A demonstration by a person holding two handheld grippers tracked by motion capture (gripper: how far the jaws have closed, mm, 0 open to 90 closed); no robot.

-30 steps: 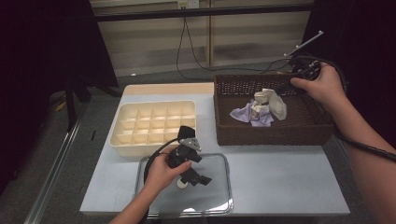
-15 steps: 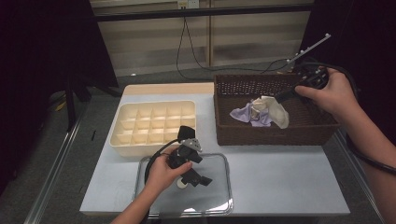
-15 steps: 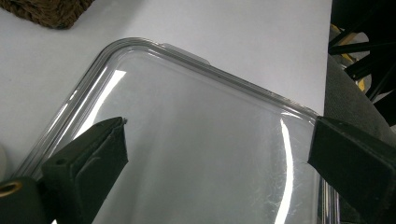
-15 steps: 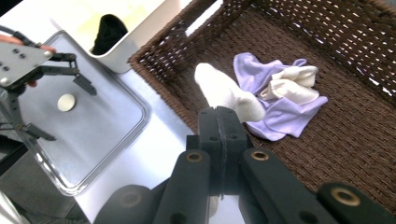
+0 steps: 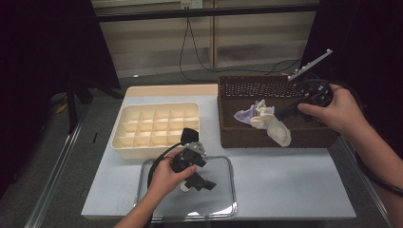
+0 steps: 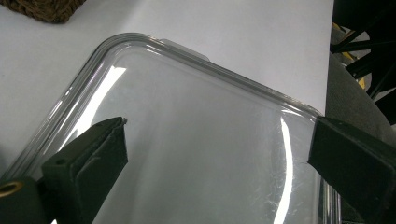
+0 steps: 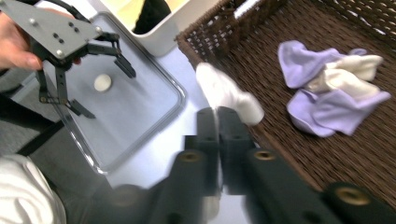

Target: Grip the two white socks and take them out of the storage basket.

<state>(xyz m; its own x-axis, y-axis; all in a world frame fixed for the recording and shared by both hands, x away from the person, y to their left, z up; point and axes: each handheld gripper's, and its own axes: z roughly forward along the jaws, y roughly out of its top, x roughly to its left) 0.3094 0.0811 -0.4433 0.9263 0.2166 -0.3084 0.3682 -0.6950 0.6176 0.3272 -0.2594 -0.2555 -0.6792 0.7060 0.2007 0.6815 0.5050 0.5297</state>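
My right gripper (image 5: 281, 114) reaches over the brown wicker basket (image 5: 266, 141) and is shut on a white sock (image 5: 279, 131). The sock hangs across the basket's front wall. In the right gripper view the jaws (image 7: 217, 116) stand almost together with the sock (image 7: 229, 93) pinched between them; they have just been opening slightly. A heap of purple and cream socks (image 5: 248, 115) lies inside the basket. My left gripper (image 5: 191, 181) hovers open over a clear plastic tray (image 5: 219, 202), with its jaws wide apart (image 6: 215, 149). A small white disc (image 7: 102, 82) lies on the tray between them.
A cream box with several compartments (image 5: 157, 105) stands behind the tray at the left. The basket takes up the table's right rear. Cables run along the floor beyond the table's far edge.
My right gripper has carried the white sock out of the heap, leftward and toward the basket's front wall. The left gripper has stayed put over the tray.
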